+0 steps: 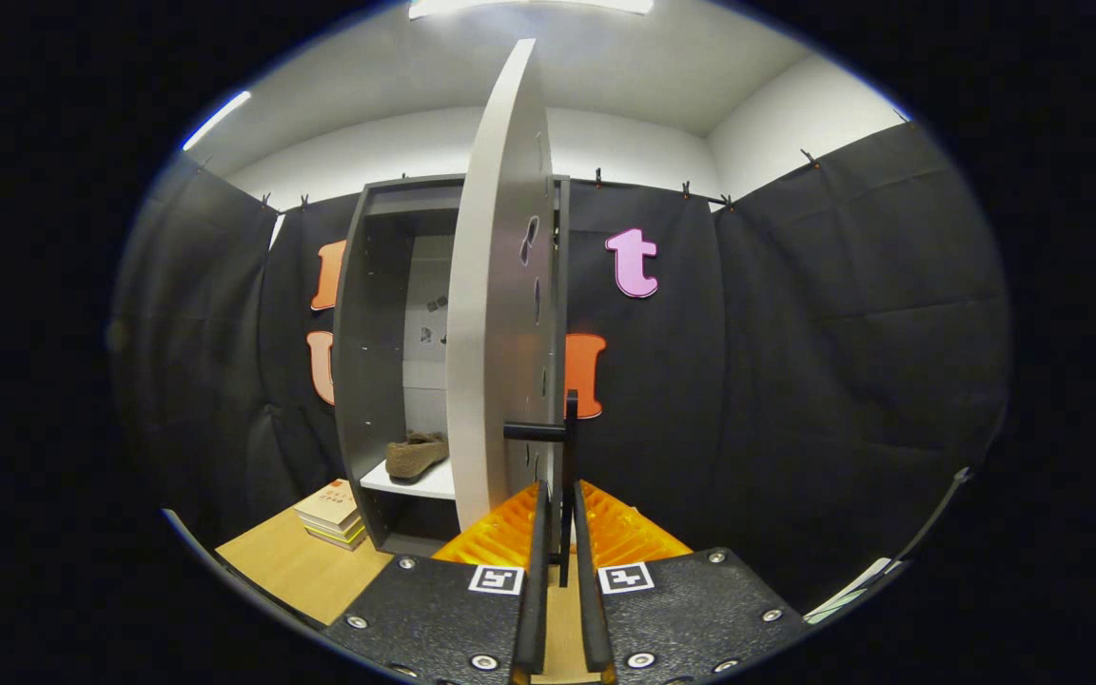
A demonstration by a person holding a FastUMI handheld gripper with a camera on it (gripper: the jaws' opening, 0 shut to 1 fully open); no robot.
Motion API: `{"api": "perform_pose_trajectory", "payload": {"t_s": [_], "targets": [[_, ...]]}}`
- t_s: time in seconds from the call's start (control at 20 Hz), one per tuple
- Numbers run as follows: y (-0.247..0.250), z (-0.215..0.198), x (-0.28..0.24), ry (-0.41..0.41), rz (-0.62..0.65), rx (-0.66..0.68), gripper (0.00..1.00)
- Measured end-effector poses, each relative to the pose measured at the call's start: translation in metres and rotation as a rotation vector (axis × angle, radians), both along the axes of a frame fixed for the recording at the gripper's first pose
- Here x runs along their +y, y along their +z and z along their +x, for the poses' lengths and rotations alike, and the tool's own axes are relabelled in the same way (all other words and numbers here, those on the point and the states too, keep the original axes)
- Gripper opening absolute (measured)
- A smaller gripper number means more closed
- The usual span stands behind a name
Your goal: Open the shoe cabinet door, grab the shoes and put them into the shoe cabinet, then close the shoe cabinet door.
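Note:
The grey shoe cabinet (372,362) stands open on the wooden table. Its pale door (496,304) is swung out toward me, edge-on, just left of the fingers. A black bar handle (567,447) sticks out from the door's lower part. My gripper (559,533) is shut on that handle, with both fingers pressed against the vertical bar. Inside the cabinet, a brown shoe (417,454) rests on the white shelf (420,482), beyond the door and to the left of the fingers.
A small stack of books (331,512) lies on the wooden table (296,566) against the cabinet's lower left corner. Black cloth walls close in the booth behind and on both sides.

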State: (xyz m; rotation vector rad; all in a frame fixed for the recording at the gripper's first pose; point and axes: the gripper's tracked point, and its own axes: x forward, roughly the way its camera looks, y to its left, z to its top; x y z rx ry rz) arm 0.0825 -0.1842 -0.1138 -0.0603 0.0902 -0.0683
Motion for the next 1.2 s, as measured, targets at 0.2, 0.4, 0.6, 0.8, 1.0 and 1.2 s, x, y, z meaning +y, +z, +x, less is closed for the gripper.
{"api": "perform_pose_trajectory", "payload": {"t_s": [0.2,0.4,0.6,0.8,1.0,1.2], "targets": [[0.000,-0.002,-0.028,-0.014,0.006,0.002,0.14],[0.000,-0.011,-0.034,-0.010,0.003,-0.007,0.10],[0.007,-0.022,-0.039,-0.021,-0.033,-0.024,0.10],[0.012,-0.037,-0.033,-0.048,-0.042,-0.039,0.10],[0.017,-0.050,-0.028,-0.100,-0.035,-0.049,0.10],[0.025,-0.067,-0.018,-0.142,-0.013,-0.042,0.10]]}}
